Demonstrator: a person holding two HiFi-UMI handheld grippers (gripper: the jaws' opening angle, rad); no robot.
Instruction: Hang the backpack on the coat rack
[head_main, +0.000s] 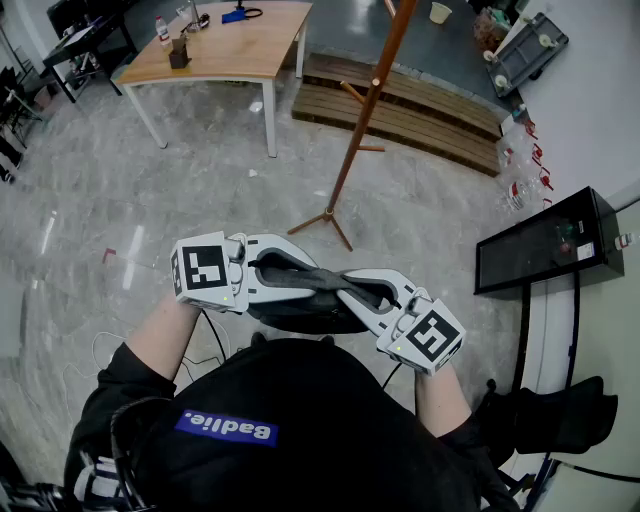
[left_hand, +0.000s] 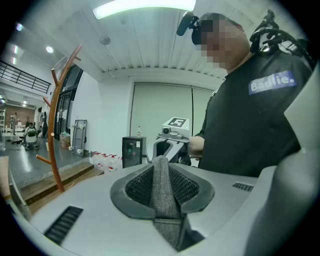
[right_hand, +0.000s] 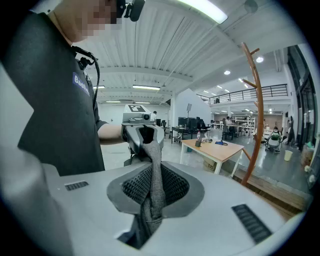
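The dark backpack (head_main: 300, 315) hangs close in front of the person, its grey woven strap (left_hand: 161, 192) stretched taut and level; its body seems to sag beneath, mostly hidden. The reddish wooden coat rack (head_main: 362, 125) stands upright on splayed feet, well beyond it.

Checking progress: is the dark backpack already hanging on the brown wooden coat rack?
No, the brown wooden coat rack stands bare; the dark backpack is down by the person, apart from it.

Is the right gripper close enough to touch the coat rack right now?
Probably not yet. The right gripper is shut on the backpack strap, close to the person, and the coat rack stands well ahead across the floor. Nothing seems to block the way, so walking closer should do.
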